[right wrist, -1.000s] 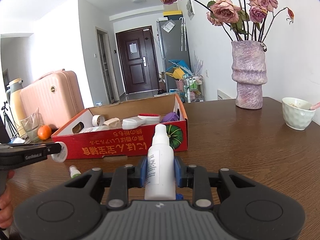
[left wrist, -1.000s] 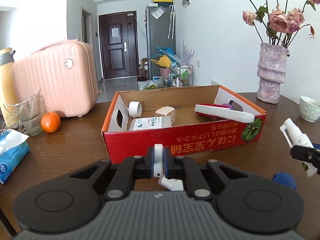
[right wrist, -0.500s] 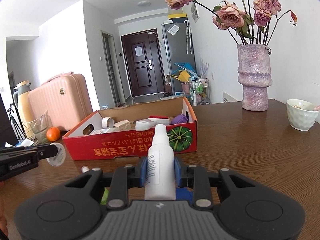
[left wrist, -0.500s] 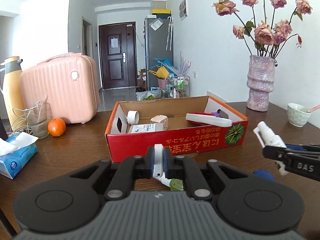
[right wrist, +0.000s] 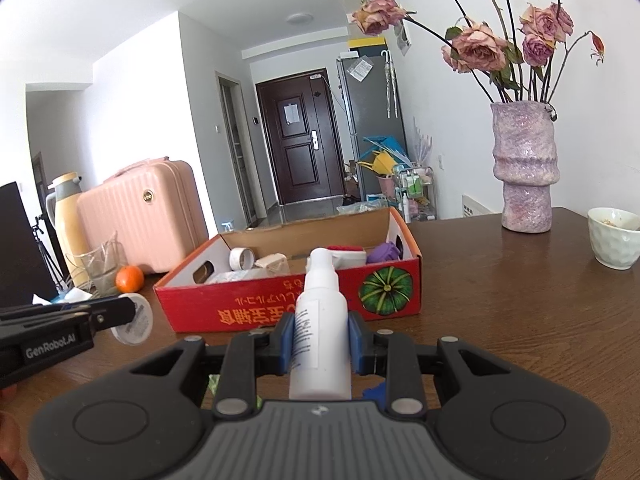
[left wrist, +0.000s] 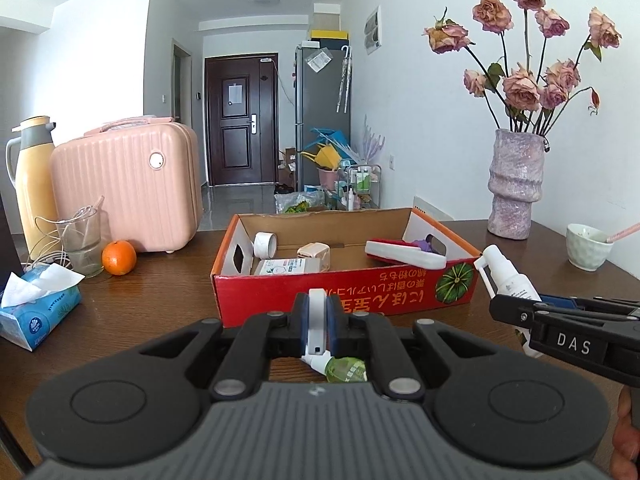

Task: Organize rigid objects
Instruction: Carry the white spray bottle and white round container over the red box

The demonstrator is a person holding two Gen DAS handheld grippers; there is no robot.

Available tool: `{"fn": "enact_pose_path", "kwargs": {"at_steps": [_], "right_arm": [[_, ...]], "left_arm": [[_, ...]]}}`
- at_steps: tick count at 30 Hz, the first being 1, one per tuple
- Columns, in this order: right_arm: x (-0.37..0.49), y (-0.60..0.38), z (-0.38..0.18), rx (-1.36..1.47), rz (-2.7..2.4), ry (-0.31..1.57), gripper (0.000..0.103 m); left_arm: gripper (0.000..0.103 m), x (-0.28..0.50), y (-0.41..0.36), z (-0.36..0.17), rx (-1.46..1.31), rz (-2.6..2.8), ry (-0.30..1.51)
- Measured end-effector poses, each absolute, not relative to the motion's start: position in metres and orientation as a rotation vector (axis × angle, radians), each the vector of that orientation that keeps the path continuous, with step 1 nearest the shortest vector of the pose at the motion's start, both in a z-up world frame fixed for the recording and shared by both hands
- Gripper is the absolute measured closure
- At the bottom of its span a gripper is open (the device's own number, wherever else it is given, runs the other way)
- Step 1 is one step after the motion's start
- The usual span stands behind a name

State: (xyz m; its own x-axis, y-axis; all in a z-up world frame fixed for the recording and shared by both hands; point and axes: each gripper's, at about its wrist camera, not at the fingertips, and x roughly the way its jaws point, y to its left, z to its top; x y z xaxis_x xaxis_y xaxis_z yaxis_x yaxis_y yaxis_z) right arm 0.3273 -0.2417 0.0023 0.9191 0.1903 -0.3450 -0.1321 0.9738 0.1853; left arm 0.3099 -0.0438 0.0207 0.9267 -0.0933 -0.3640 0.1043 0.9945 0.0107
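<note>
My left gripper (left wrist: pixel 317 314) is shut on a flat white round case (right wrist: pixel 135 320), which shows edge-on between the blue pads in the left wrist view. A small green bottle (left wrist: pixel 346 369) with a white cap lies on the table under those fingers. My right gripper (right wrist: pixel 320 334) is shut on a white spray bottle (right wrist: pixel 320 316), held nozzle forward; the left wrist view shows this spray bottle (left wrist: pixel 505 276) at the right. Both grippers hover in front of the red cardboard box (left wrist: pixel 344 294), which holds a tape roll (left wrist: pixel 266 244), a beige item, a white packet, a red-and-white case (left wrist: pixel 404 254) and something purple.
A pink suitcase (left wrist: pixel 128 184), yellow thermos (left wrist: pixel 30 184), glass (left wrist: pixel 82 246), orange (left wrist: pixel 119 257) and tissue pack (left wrist: pixel 38 308) stand left of the box. A purple vase of roses (right wrist: pixel 524 168) and a white bowl (right wrist: pixel 614 236) are at the right. Something blue (right wrist: pixel 374 392) lies under my right gripper.
The left gripper has drawn back and risen with the case, so the box looks farther off. The green bottle now shows below it. The right gripper has come closer at the right.
</note>
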Motion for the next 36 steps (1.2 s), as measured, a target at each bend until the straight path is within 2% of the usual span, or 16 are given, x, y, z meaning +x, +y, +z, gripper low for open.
{"fn": "enact_pose_path", "kwargs": {"at_steps": [19,36], "right_arm": [[0.382,-0.232,0.036,0.12,0.163,0.303,0.076],[0.451,-0.229,0.04,0.092,0.149,0.289,0.076]], "left_arm": [[0.093,0.357,-0.052,0.051,-0.049,-0.044,0.318],[0.093,0.434,-0.055,0.044,-0.079,-0.005,0.343]]}}
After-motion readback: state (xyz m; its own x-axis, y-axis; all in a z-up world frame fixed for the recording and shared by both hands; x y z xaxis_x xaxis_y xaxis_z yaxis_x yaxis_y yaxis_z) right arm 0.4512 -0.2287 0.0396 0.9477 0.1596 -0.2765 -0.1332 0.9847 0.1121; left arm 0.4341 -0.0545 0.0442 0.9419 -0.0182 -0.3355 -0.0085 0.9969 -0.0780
